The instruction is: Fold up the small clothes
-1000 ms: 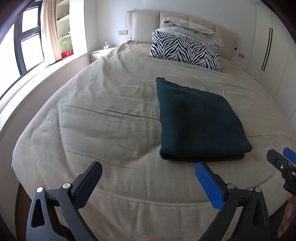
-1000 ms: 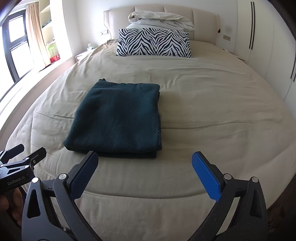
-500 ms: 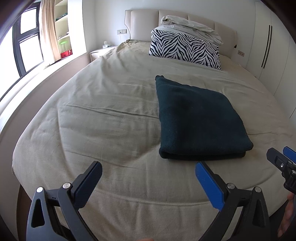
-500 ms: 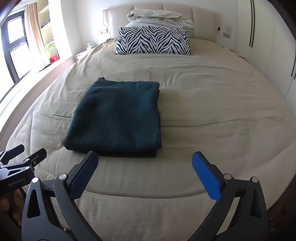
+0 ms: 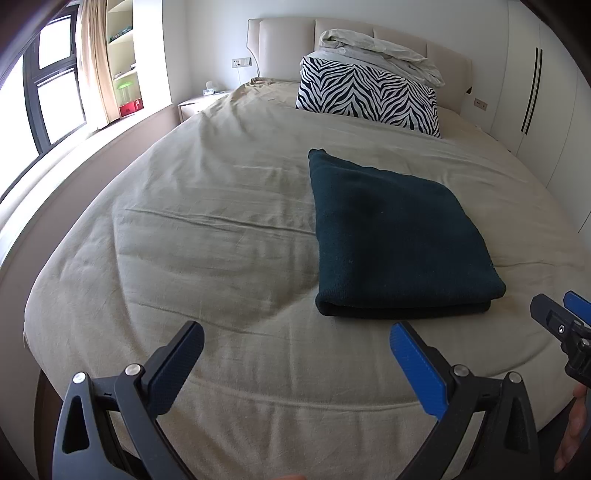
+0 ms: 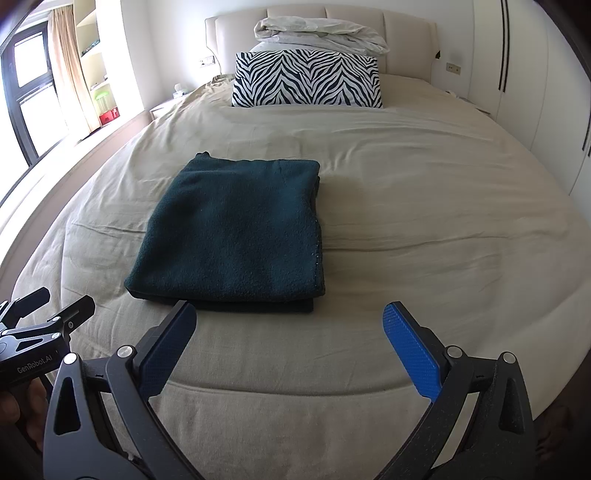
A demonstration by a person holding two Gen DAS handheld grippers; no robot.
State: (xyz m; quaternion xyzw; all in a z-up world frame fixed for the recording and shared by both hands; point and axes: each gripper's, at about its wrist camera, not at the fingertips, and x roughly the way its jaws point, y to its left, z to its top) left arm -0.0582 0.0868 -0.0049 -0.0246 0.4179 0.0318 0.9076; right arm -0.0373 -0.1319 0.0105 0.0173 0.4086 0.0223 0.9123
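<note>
A dark green cloth (image 6: 232, 229) lies folded into a neat rectangle on the beige bed (image 6: 424, 206), flat on the cover and a little toward the foot, with its folded edge facing the claws. Both claws hang over the foot of the bed, short of the cloth and not touching it. The left claw (image 5: 295, 354) is spread wide and holds nothing; the right claw (image 6: 290, 332) is just as wide — also with nothing in it, its left finger near the cloth's front edge. At the head of the bed a zebra-striped pillow (image 6: 306, 79) leans on the headboard, with a crumpled white duvet (image 6: 317, 33) piled on top.
</note>
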